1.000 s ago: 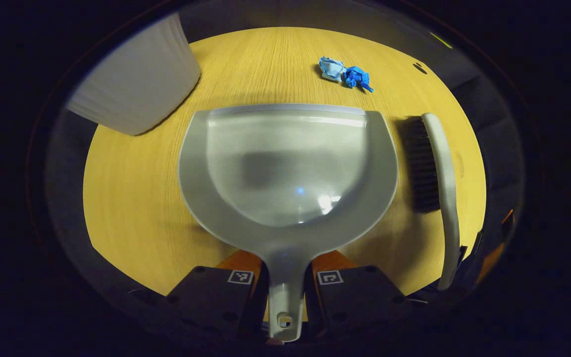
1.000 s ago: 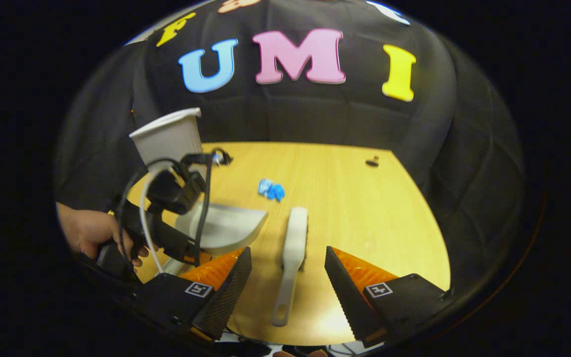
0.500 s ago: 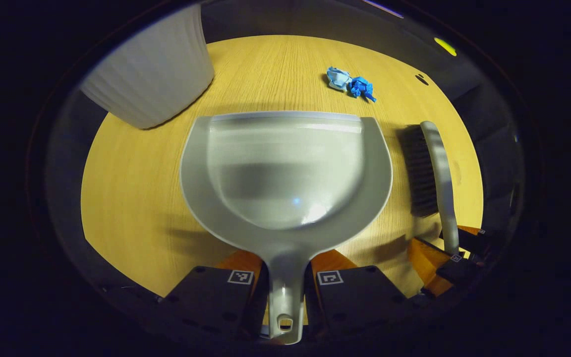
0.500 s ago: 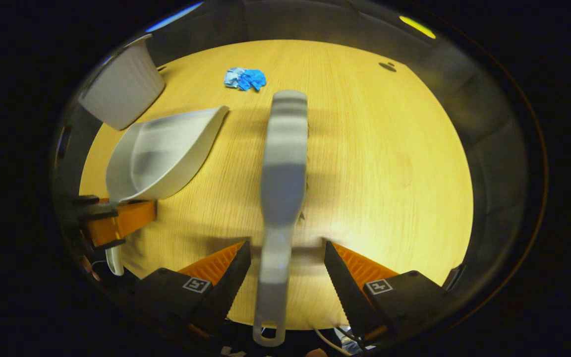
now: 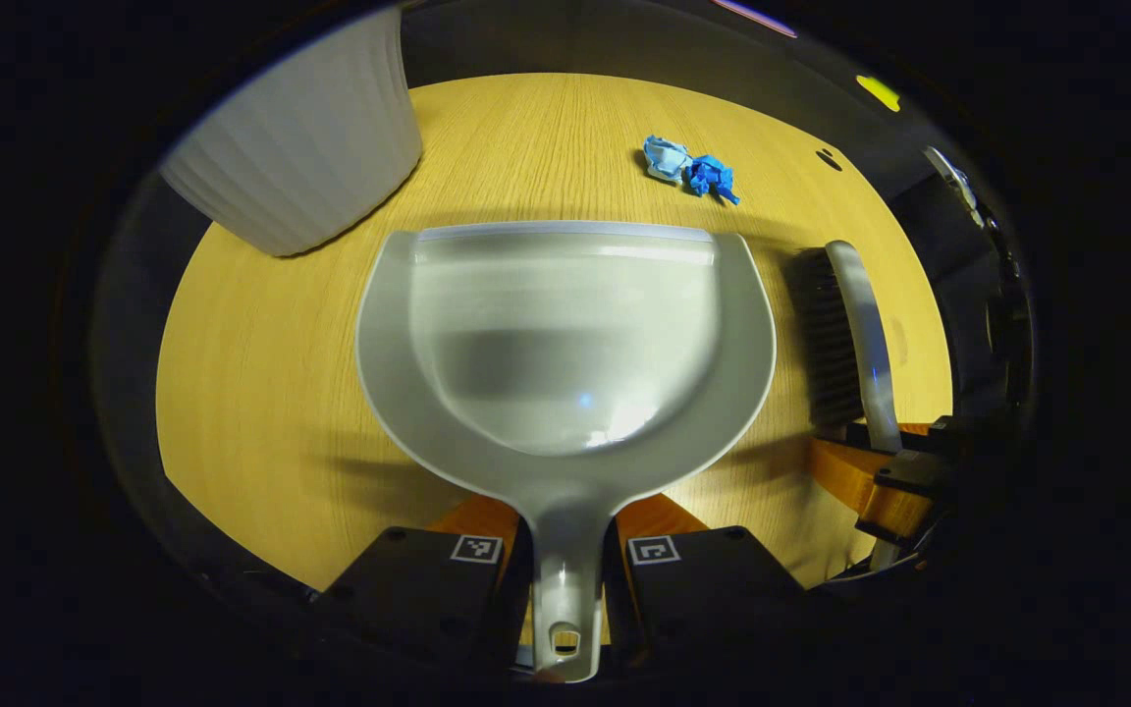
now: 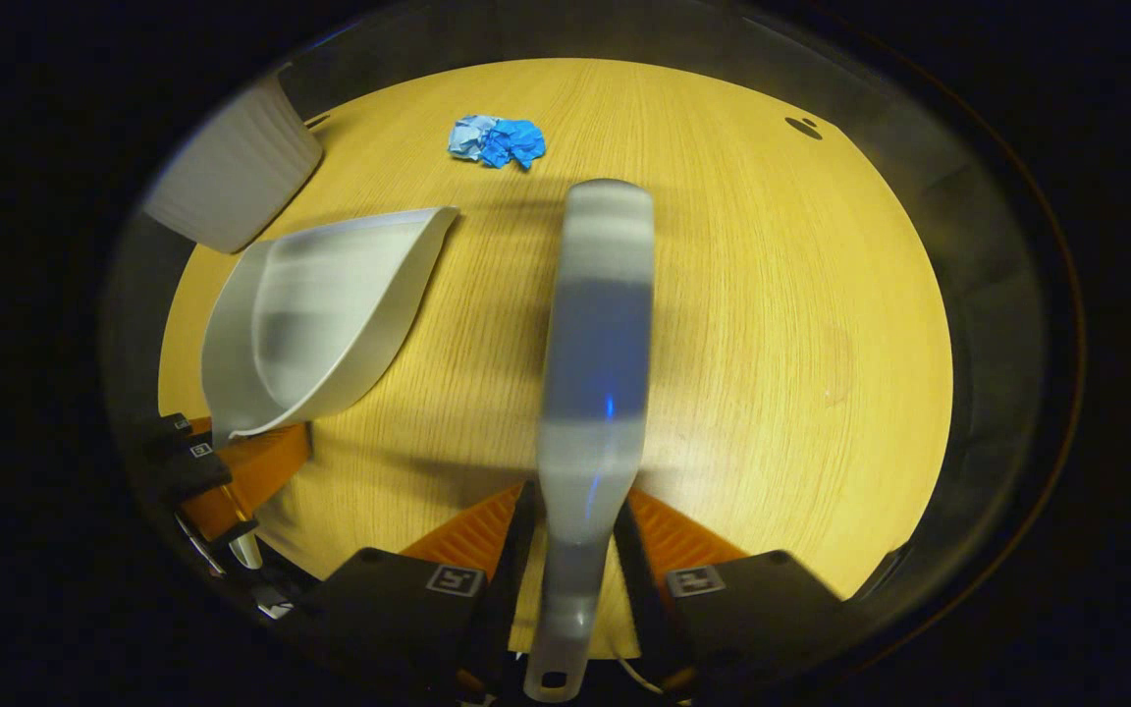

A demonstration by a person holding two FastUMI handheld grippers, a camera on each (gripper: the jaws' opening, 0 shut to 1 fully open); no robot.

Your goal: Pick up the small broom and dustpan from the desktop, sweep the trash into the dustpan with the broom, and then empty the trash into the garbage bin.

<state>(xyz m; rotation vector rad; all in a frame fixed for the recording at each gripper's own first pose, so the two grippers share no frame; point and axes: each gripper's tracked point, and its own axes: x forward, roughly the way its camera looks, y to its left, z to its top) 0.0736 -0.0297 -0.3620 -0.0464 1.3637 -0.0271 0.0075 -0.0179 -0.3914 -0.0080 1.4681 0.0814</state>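
Both tools are gripped by their handles — the left gripper (image 5: 565, 579) is clamped on the dustpan (image 5: 565, 334), mouth facing the crumpled blue paper (image 5: 688, 169); the right gripper (image 6: 573, 570) pinches the broom (image 6: 595, 344), pointed at that trash. The white bin (image 5: 300, 157) stands just beside the pan — handy for tipping.

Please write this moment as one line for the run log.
left gripper: shut on dustpan handle | right gripper: shut on broom handle | trash: on desk, unswept | bin: upright beside dustpan
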